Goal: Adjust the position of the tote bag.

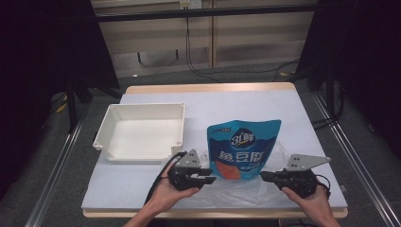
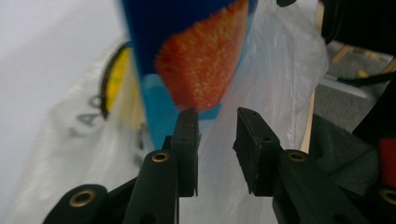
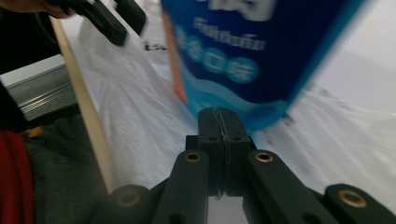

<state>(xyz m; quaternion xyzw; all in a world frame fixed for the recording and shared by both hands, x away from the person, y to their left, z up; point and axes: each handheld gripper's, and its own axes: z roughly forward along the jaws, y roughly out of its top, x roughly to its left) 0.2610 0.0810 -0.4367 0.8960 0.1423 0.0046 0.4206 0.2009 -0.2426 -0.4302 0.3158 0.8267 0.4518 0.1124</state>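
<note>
At the left of the table (image 1: 302,113), which is spread with a pale lilac cloth, a white square plastic tray (image 1: 142,130) sits apart from everything else.

Next comes the left gripper (image 1: 206,178), held in the person's left hand (image 1: 166,193) near the front edge. In the left gripper view its jaws stand a narrow way apart with thin clear film in the gap, pads not pressed together. The film belongs to a clear plastic bag (image 2: 280,74) lying flat under the pouch; that view also brings out grey lettering and a yellow disc with a dark rim on the bag, too blurred to read.

In the middle stands the blue stand-up pouch (image 1: 242,149), upright on the bag between the two grippers. The high view gives its front: a round white logo reading "31" with a Chinese character, large white Chinese characters below, and an orange food picture. The right gripper view shows a smaller line of white characters and pale round badges lower on the pouch, blurred.

At the right, the right gripper (image 1: 263,175) in the right hand (image 1: 312,201) has its jaws fully closed, pad against pad, tips just beside the pouch's lower corner; whether bag film is pinched there cannot be told.
</note>
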